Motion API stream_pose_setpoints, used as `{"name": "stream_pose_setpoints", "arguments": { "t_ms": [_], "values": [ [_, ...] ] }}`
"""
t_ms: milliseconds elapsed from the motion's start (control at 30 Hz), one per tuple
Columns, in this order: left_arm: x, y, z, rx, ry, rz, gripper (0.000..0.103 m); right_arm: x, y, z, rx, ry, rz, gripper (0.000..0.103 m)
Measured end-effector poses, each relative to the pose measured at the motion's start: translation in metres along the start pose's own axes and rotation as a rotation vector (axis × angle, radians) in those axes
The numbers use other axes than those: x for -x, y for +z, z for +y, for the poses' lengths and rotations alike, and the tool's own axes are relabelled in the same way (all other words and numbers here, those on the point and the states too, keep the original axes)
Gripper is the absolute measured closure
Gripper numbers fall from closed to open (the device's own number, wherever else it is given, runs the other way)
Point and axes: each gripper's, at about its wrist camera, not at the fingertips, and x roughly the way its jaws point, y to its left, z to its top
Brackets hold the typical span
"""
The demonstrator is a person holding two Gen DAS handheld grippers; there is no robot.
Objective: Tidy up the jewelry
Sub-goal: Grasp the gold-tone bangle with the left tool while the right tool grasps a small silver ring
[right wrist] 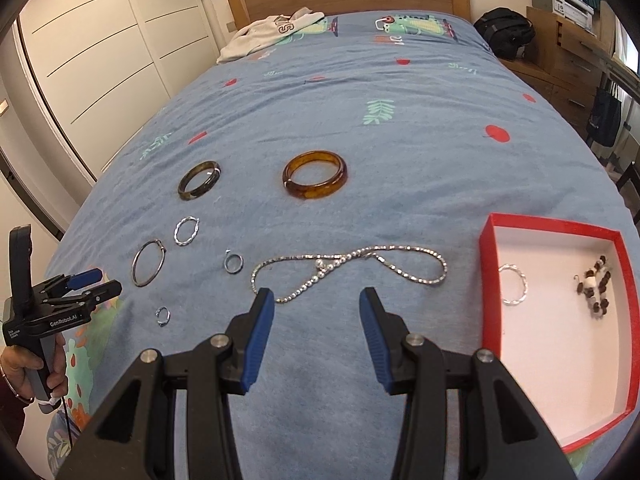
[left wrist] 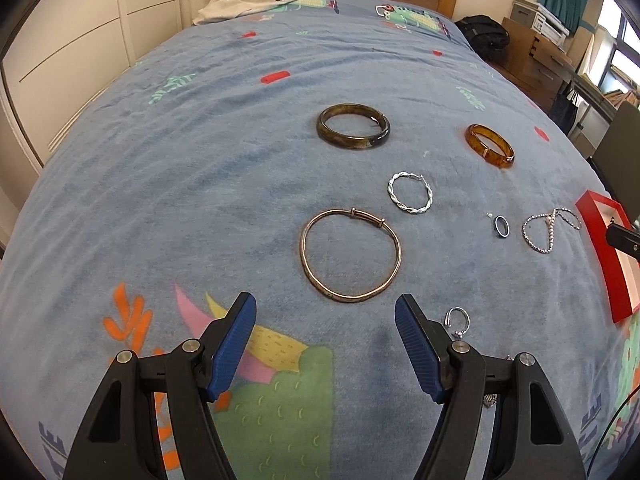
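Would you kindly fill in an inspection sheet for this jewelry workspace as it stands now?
Surface: blue patterned bedspread, wrinkled.
Job's things: dark green bangle, amber bangle, thin metal bangle, twisted silver hoop, two small rings, beaded silver necklace, all loose; red open box holds another hoop and a brown beaded piece.
Clutter: grey sweatshirt by the headboard.
Grippers: left gripper and right gripper open, empty.
Cables: thin black one at the left view's right edge.
Surroundings: white wardrobe, wooden drawers, black backpack.

Three bangles (left wrist: 352, 128), two twisted hoops (left wrist: 410, 192), two rings (left wrist: 501, 226), one necklace (right wrist: 348, 270), one red box (right wrist: 616, 248).
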Motion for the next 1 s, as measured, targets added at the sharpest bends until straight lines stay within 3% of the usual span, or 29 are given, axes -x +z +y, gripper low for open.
{"name": "stream_pose_setpoints", "arguments": {
  "t_ms": [167,433,900,1000],
  "values": [
    [-0.008,0.002,-0.004,-0.009,-0.016,0.009,0.032,-0.01,0.002,0.0,0.004,0.008,0.01,0.06],
    [-0.023,0.008,-0.012,-0.029,-0.037,0.016,0.021,-0.024,0.007,0.005,0.021,0.031,0.018,0.06],
    [-0.055,0.025,-0.015,-0.045,-0.009,0.036,0.021,-0.05,0.013,0.011,0.06,0.072,0.039,0.06],
    [-0.057,0.026,-0.015,-0.051,0.0,0.031,0.029,-0.057,0.014,0.016,0.077,0.09,0.045,0.06]
  ]
}}
